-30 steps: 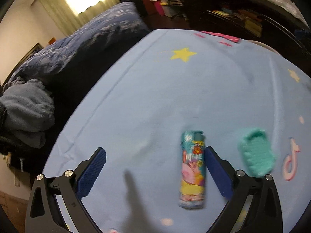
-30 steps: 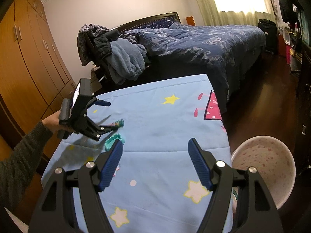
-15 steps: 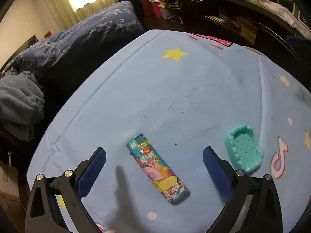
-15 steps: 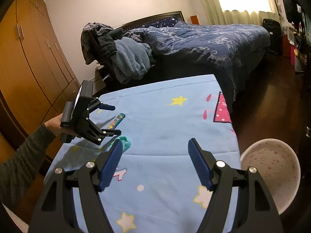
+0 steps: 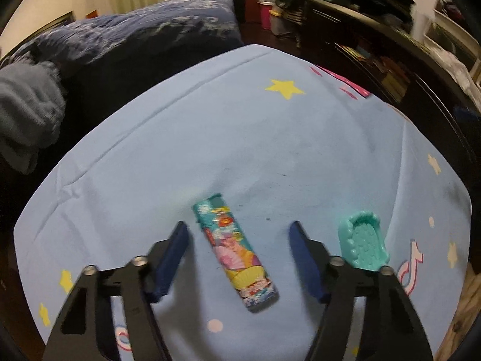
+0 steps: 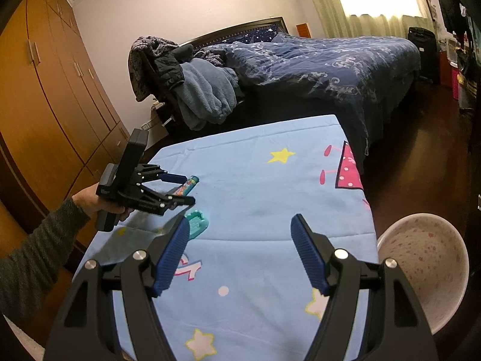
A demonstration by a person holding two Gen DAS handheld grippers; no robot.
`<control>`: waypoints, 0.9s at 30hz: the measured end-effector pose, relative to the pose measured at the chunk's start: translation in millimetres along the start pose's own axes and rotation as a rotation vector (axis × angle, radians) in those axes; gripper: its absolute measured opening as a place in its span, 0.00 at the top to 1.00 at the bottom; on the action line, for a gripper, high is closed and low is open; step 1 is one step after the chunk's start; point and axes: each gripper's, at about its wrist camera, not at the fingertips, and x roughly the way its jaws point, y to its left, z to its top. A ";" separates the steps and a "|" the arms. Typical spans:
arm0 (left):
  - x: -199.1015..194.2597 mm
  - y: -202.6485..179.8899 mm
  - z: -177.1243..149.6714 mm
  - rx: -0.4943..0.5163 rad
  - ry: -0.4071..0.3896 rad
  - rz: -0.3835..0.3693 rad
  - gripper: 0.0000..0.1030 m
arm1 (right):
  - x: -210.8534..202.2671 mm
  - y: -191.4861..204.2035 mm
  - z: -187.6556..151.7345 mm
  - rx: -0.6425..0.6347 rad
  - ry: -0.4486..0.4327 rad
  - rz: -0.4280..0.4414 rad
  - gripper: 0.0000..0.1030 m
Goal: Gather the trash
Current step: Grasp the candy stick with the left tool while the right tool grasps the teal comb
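Trash pickup in a bedroom: a colourful printed wrapper [image 5: 236,252] lies flat on the blue star-print cloth covering the worktop [image 5: 270,150], framed between the spread fingers of the left hand-held gripper [image 5: 239,240], which hovers low over it with its jaws apart and nothing in them. The wrapper lies slanted across the gap rather than square to it, nearer the left finger, and neither blue pad appears to touch it; that suggests the approach is for a pinch across its narrow sides, though some turning of the wrist may be needed first. Just outside the right finger sits a small teal ridged tray [image 5: 363,242], near the wrapper but apart from it, probably the next piece to go. Seen from the right wrist camera, the person's left hand [image 6: 99,203], in a grey knit sleeve, reaches in from the wardrobe side with the tool held roughly level, tilted slightly down toward the cloth. The right hand-held gripper [image 6: 240,237] waits over the near end of the worktop, jaws also wide and empty, pointed along the cloth toward the bed [image 6: 330,69]. A speckled pale bin [image 6: 427,258] stands on the floor just beside the worktop's right edge, most likely the destination for what gets collected, so a carry across the cloth looks likely once the wrapper is gripped.
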 end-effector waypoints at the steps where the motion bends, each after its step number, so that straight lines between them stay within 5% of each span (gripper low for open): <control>1: -1.2 4.0 0.1 -0.020 -0.002 0.010 0.51 | 0.3 1.0 0.0 -0.002 0.001 0.002 0.31; 7: -4.2 4.9 0.3 -0.037 0.023 0.028 0.74 | 8.0 11.0 1.3 -0.018 0.012 0.008 0.31; 13: -4.1 -3.4 1.8 -0.021 0.039 0.065 0.76 | 30.0 30.2 5.1 -0.067 0.044 0.015 0.31; 27: -16.6 3.5 -22.5 -0.046 -0.010 0.050 0.77 | 177.8 93.6 5.0 -0.317 0.303 -0.001 0.31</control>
